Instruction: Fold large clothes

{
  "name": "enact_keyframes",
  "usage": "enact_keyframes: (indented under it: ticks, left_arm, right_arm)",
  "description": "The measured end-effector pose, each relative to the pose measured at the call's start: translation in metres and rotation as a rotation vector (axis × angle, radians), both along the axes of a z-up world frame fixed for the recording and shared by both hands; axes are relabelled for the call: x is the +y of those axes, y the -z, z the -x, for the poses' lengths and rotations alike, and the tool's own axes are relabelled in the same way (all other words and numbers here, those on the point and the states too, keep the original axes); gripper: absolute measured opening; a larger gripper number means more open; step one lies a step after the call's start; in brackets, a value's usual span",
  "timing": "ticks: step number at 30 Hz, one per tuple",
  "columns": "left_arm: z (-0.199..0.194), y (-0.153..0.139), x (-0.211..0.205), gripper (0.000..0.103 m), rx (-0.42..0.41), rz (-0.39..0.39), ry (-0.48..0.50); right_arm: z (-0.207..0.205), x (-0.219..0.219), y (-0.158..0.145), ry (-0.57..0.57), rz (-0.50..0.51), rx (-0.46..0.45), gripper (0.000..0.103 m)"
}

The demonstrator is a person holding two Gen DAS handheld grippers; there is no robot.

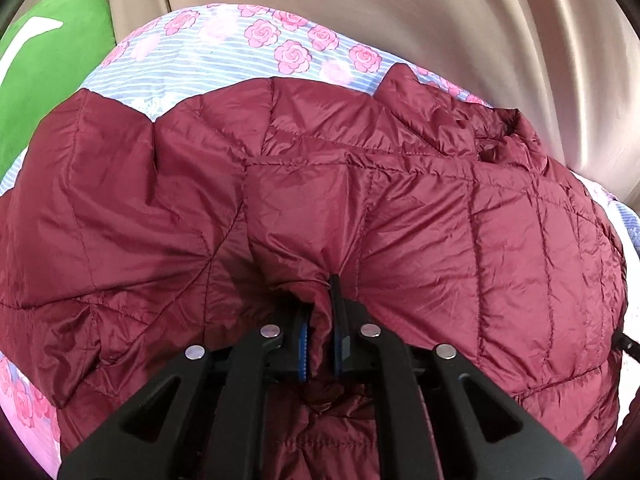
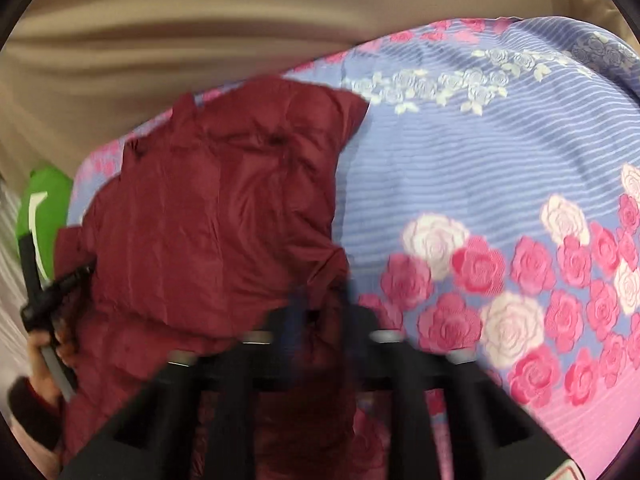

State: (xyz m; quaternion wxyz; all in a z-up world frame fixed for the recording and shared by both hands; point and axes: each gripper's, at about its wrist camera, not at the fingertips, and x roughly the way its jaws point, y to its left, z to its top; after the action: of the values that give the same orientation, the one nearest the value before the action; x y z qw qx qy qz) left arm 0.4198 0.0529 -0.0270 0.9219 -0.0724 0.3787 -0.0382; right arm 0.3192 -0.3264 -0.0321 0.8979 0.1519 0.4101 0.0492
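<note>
A dark red quilted jacket (image 1: 320,184) lies spread on a bed covered by a blue-striped sheet with pink roses (image 1: 224,52). My left gripper (image 1: 320,300) is shut on a bunched fold of the jacket near its lower edge. In the right wrist view the jacket (image 2: 216,216) fills the left half, over the floral sheet (image 2: 480,184). My right gripper (image 2: 320,304) is blurred by motion and shut on a fold of the jacket's right edge. The left gripper's body (image 2: 48,288) and the hand holding it show at the far left.
A green cushion (image 1: 52,72) lies at the bed's left end, also in the right wrist view (image 2: 44,208). A beige curtain (image 1: 440,20) hangs behind the bed. Bare sheet spreads to the right of the jacket (image 2: 500,240).
</note>
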Motion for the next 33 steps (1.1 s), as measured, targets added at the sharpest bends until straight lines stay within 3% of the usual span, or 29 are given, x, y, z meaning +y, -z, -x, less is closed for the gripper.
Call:
enact_keyframes:
  ticks: [3, 6, 7, 9, 12, 17, 20, 22, 25, 26, 28, 30, 33]
  left_arm:
    - [0.01, 0.001, 0.006, 0.009, 0.004, 0.013, 0.009]
    - [0.008, 0.004, 0.006, 0.01, 0.01, 0.016, 0.02]
    - [0.006, 0.003, 0.006, 0.01, 0.012, 0.009, 0.019]
    - [0.006, 0.003, 0.005, 0.01, 0.013, 0.005, 0.018]
    - [0.006, 0.003, 0.006, 0.01, 0.014, 0.011, 0.018]
    - [0.006, 0.003, -0.001, 0.01, 0.014, -0.031, 0.022]
    - [0.005, 0.003, -0.002, 0.01, 0.015, -0.034, 0.023]
    - [0.006, 0.003, 0.0, 0.011, 0.016, -0.022, 0.024]
    - [0.006, 0.004, 0.002, 0.011, 0.017, -0.001, 0.028]
    - [0.006, 0.005, 0.003, 0.012, 0.018, 0.002, 0.029]
    - [0.007, 0.005, 0.002, 0.015, 0.017, 0.006, 0.035]
    - [0.008, 0.005, -0.001, 0.029, 0.014, 0.007, 0.059]
    - [0.008, 0.005, -0.008, 0.029, 0.015, -0.037, 0.064]
  right_arm:
    - [0.02, -0.011, -0.005, 0.011, -0.073, -0.055, 0.001]
    - [0.017, -0.012, 0.016, 0.015, -0.025, 0.032, 0.0]
    - [0.017, -0.011, 0.021, 0.011, -0.023, 0.022, 0.0]
    - [0.018, -0.009, 0.01, 0.01, 0.029, 0.051, 0.001]
    - [0.023, -0.014, -0.021, 0.049, 0.029, -0.015, 0.005]
    - [-0.015, -0.032, -0.055, 0.103, -0.032, -0.075, 0.043]
    - [-0.057, -0.041, -0.043, 0.12, -0.111, -0.048, 0.048]
    - [-0.077, -0.044, -0.029, 0.139, -0.161, -0.018, 0.048]
    - [-0.094, -0.043, -0.022, 0.119, -0.227, -0.018, 0.012]
    - [-0.091, -0.043, -0.027, 0.119, -0.23, -0.053, 0.009]
    - [-0.088, -0.045, -0.029, 0.121, -0.218, -0.089, 0.006]
    - [-0.099, -0.044, -0.013, 0.152, -0.15, -0.018, 0.005]
    - [-0.097, -0.039, -0.025, 0.172, -0.07, 0.002, 0.009]
